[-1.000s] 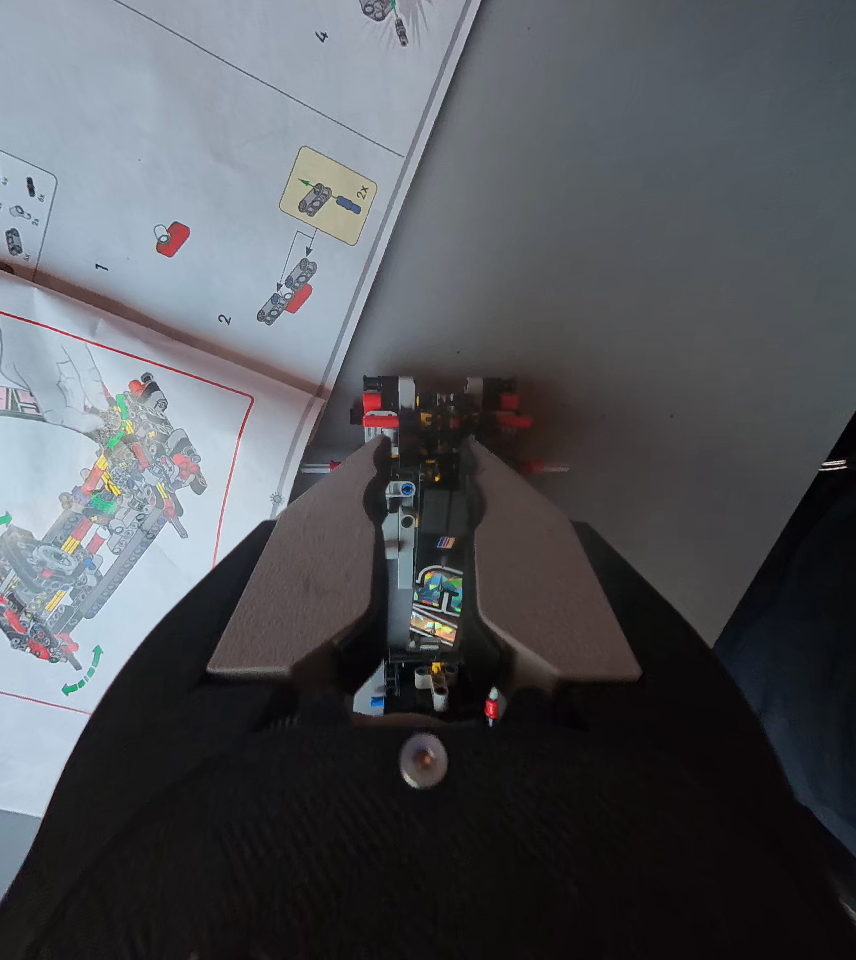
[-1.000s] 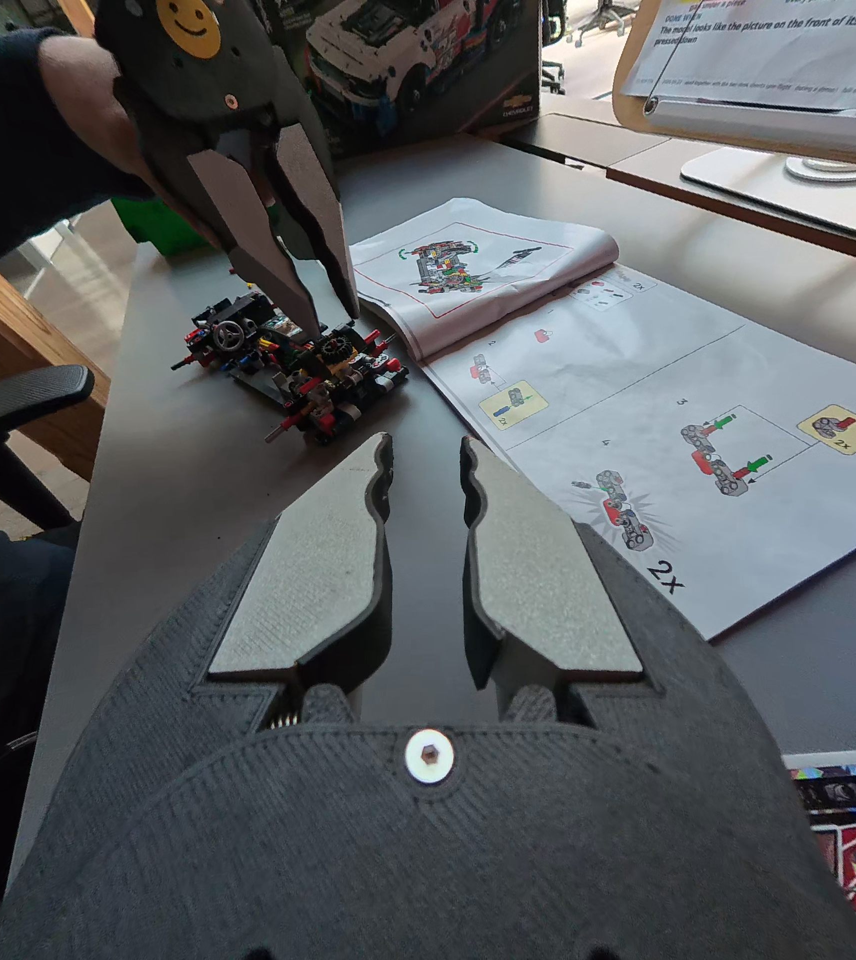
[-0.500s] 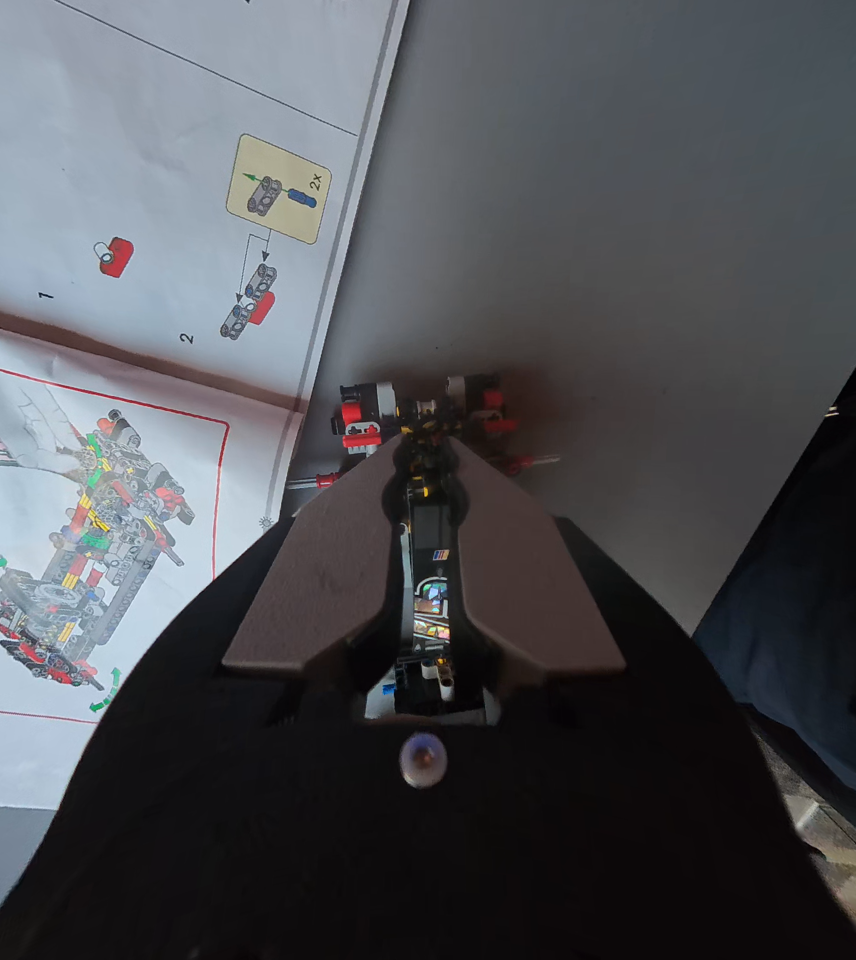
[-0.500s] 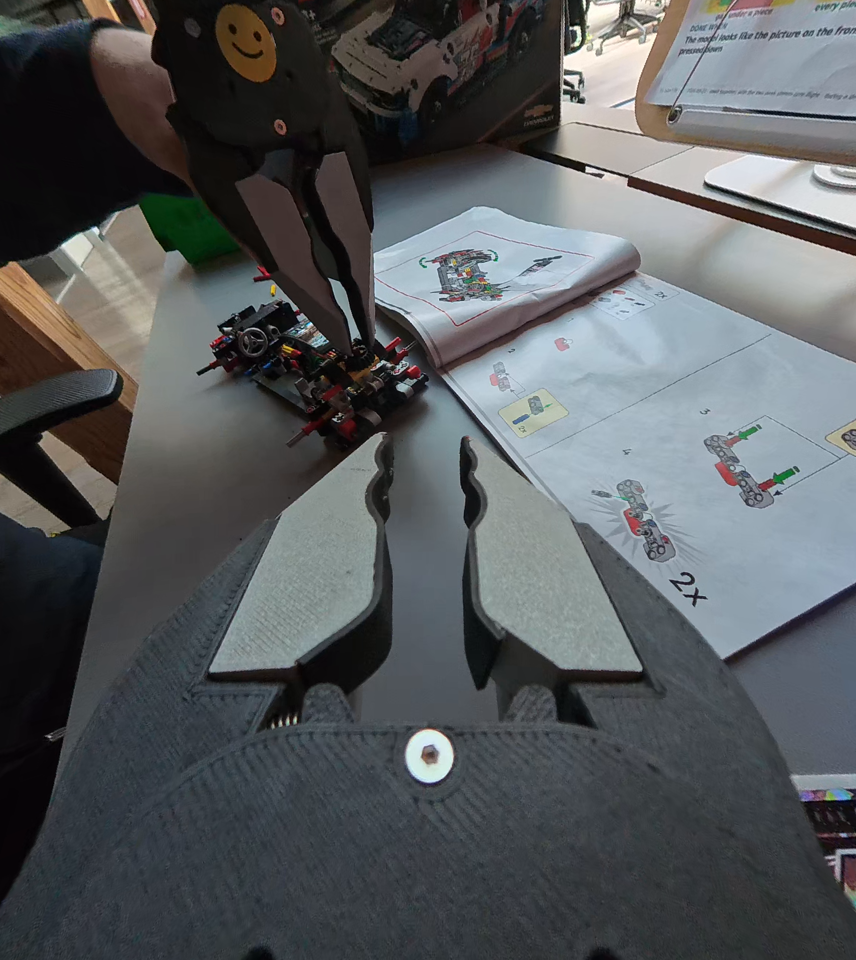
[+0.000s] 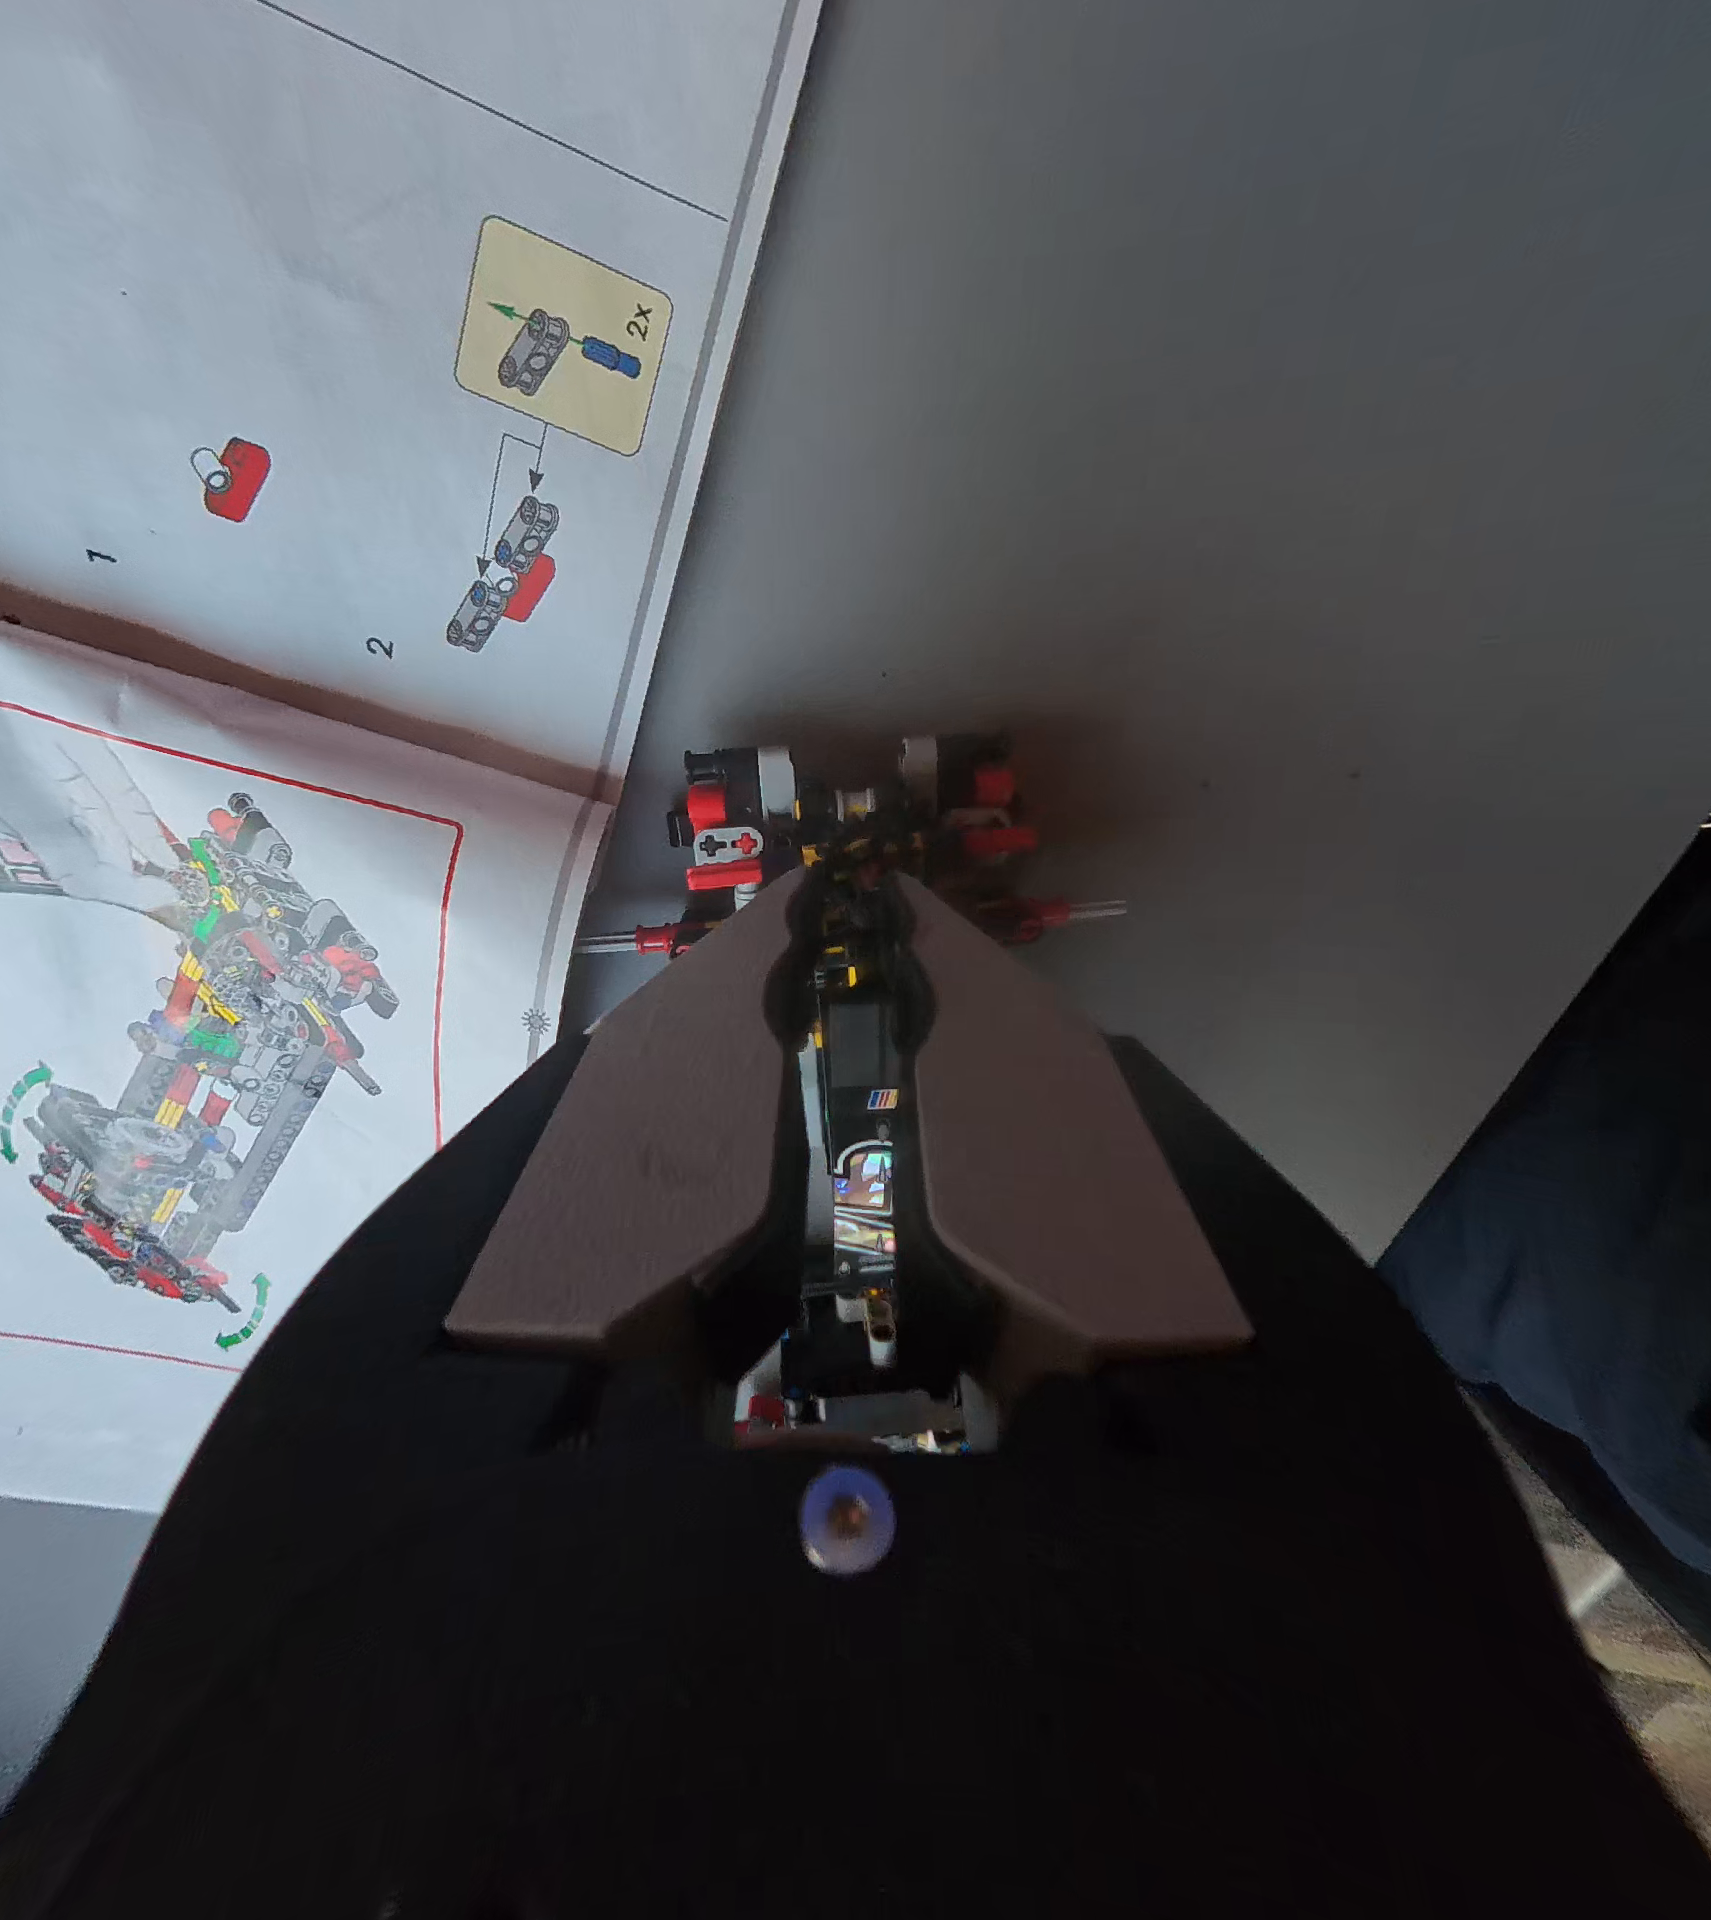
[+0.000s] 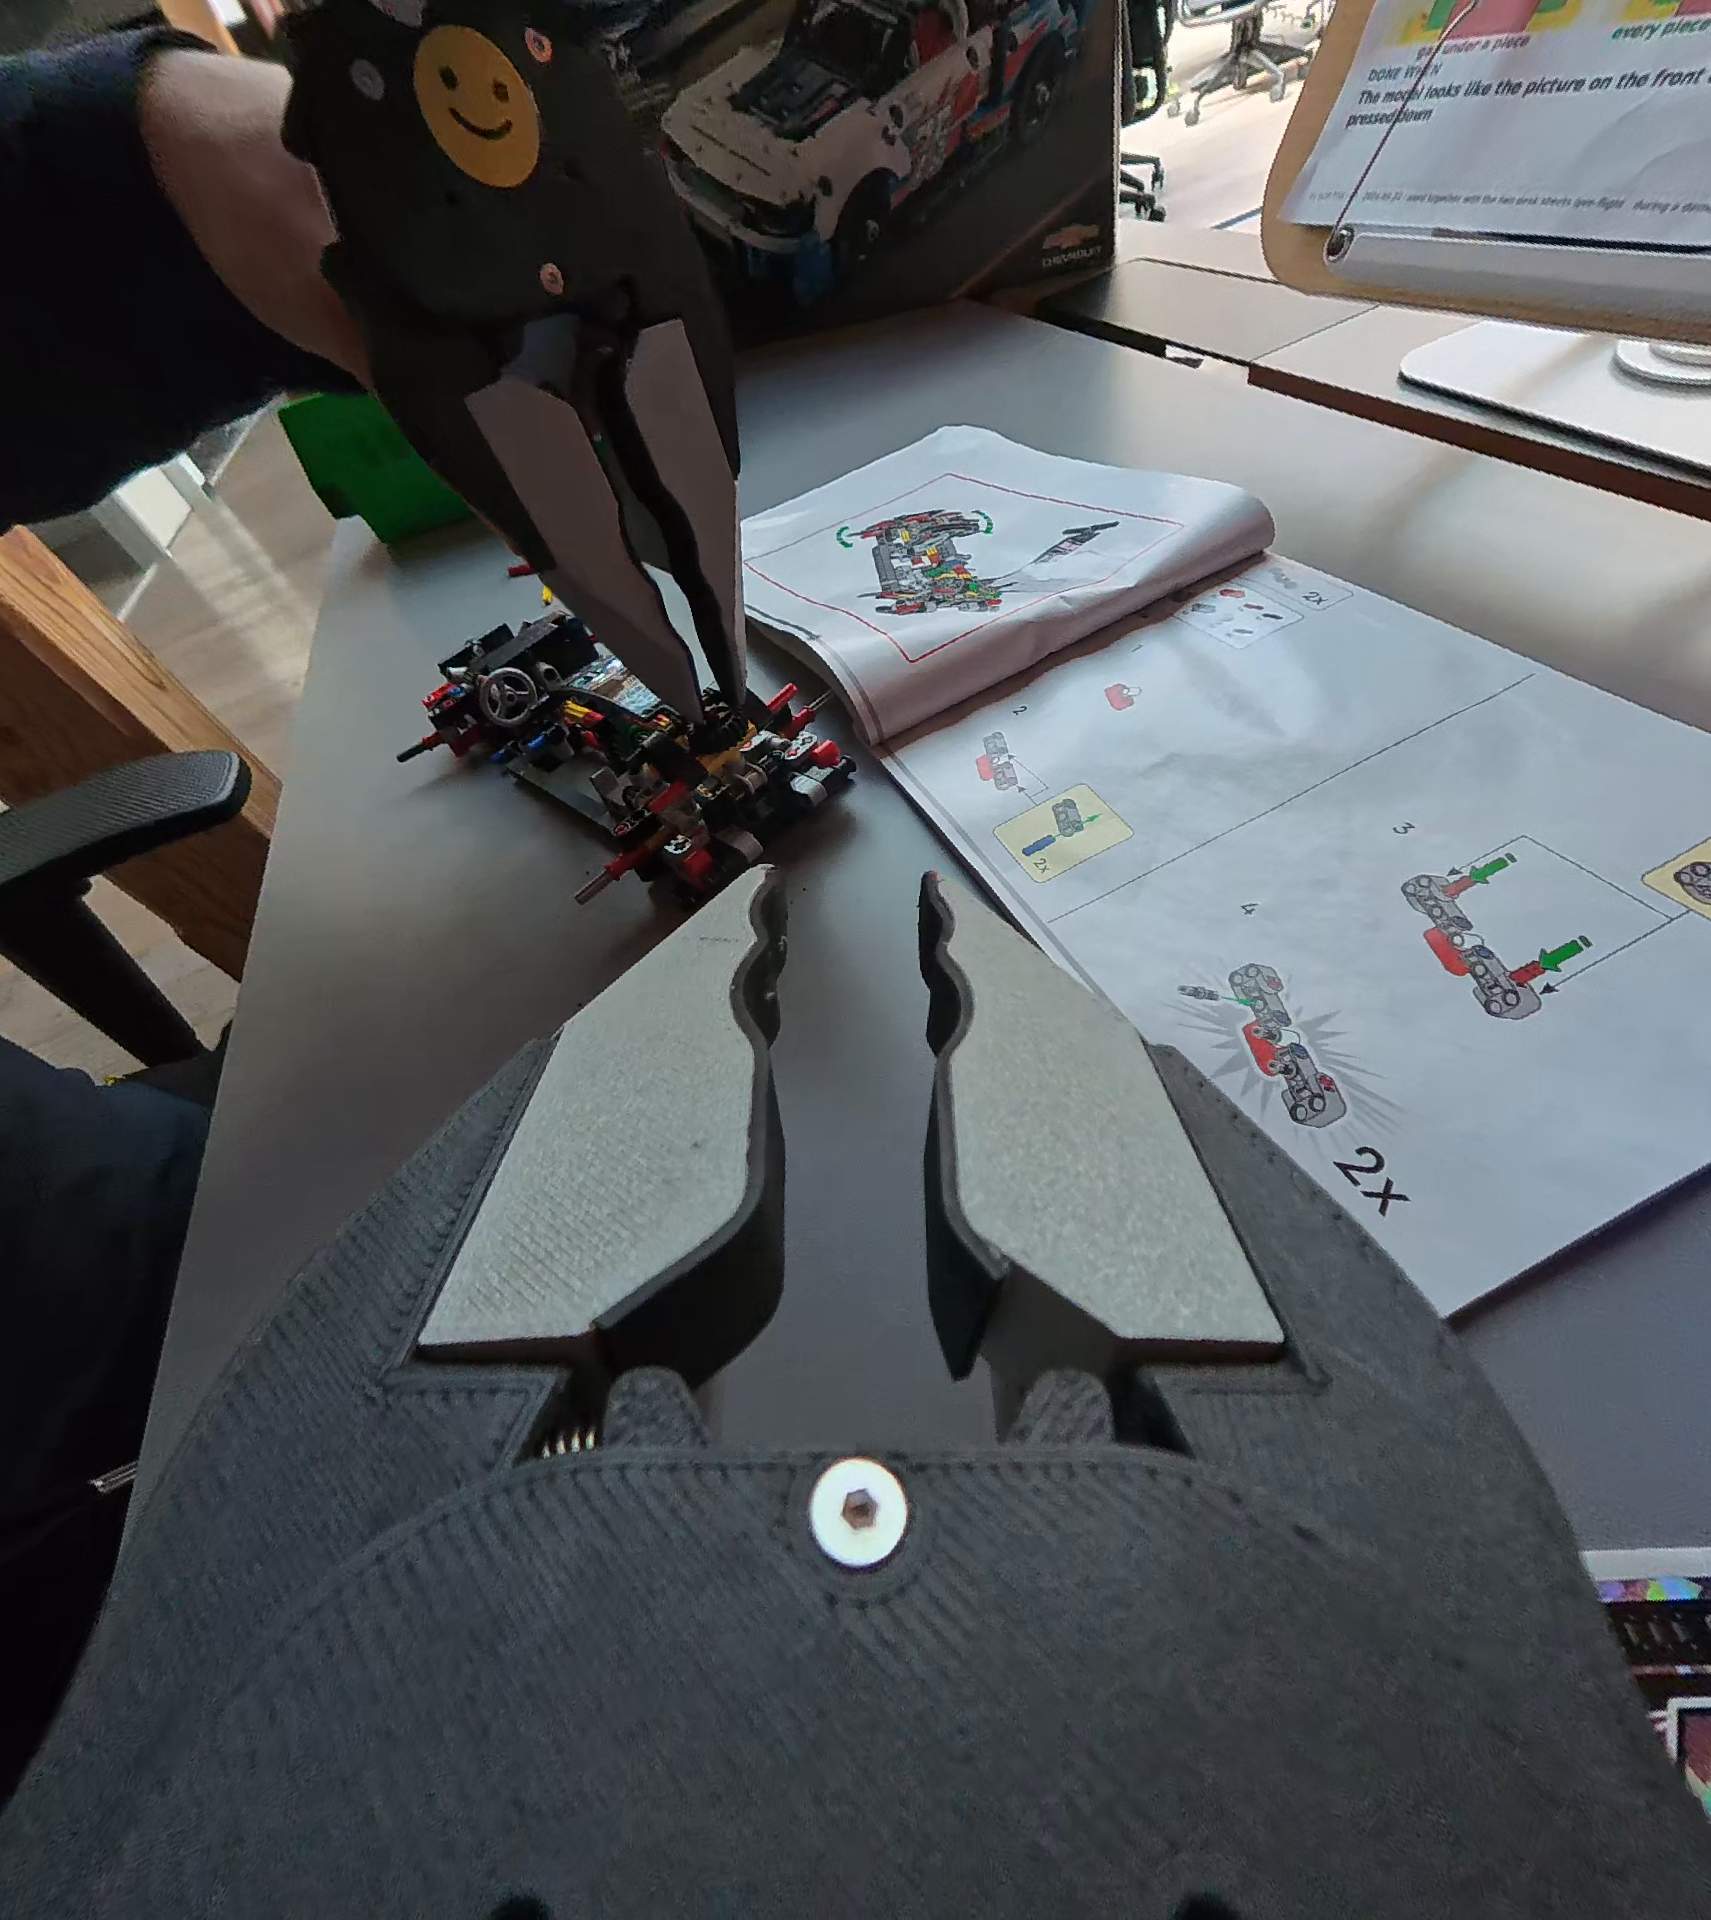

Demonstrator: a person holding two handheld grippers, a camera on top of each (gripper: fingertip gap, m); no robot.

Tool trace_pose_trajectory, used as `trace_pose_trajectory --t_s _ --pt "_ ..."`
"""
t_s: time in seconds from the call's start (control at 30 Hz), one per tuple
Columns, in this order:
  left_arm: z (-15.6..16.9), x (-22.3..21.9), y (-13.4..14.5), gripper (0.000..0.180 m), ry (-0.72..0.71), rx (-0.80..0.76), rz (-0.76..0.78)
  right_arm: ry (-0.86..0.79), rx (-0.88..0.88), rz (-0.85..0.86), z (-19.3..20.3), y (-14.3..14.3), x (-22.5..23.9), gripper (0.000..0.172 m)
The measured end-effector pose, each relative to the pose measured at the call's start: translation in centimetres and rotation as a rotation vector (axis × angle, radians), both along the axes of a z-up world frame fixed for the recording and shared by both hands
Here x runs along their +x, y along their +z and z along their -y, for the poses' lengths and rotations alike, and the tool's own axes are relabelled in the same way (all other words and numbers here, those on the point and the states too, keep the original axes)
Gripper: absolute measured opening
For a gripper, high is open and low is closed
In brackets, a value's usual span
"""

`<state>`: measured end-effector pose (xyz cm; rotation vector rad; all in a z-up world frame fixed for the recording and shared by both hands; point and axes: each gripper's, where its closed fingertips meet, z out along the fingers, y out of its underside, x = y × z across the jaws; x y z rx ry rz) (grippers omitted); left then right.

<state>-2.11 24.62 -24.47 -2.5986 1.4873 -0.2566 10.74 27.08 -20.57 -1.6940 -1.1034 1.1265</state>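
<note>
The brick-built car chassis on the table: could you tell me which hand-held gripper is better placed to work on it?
Left: its fingertips are already down in the chassis middle, nearly closed. The right hovers open, short of it.

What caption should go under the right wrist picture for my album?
Left gripper pinches the brick car chassis beside the instruction booklet; right gripper waits open.

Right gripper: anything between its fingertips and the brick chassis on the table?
In the right wrist view, only bare grey table separates the open right gripper from the brick chassis; the instruction booklet lies off to the right.
</note>
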Motion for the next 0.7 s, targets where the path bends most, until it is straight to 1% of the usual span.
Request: trace_pose_trajectory --t_s 0.17,0.33,0.37,0.4,0.43,0.5,0.6,0.7 --pt "0.0 0.0 0.0 0.007 -0.003 0.0 -0.004 0.0 0.005 0.006 0.1 -0.1 -0.1 0.023" --pt "-0.2 0.3 0.1 0.007 0.002 0.033 0.005 -0.012 0.008 -0.004 -0.3 0.2 0.2 0.023" --pt "-0.2 0.4 0.1 0.012 0.008 0.037 0.014 -0.014 0.009 -0.011 -0.4 0.4 0.4 0.024" --pt "0.1 0.6 0.1 0.027 0.013 0.028 0.024 -0.018 0.012 -0.018 -0.6 0.5 0.5 0.024" --pt "0.4 0.7 0.1 0.03 0.013 0.012 0.027 -0.021 0.014 -0.024 -0.7 0.6 0.6 0.025" --pt "0.7 0.5 0.3 0.033 -0.001 0.032 0.02 -0.014 0.013 -0.036 -0.8 0.5 0.8 0.025" --pt "0.7 -0.3 2.1 0.041 0.022 0.103 0.062 0.017 0.025 -0.047 -0.7 0.2 0.7 0.028" --pt "0.3 -1.7 5.2 0.051 0.094 0.22 0.192 0.042 0.069 -0.046 -0.2 -0.2 0.5 0.032"
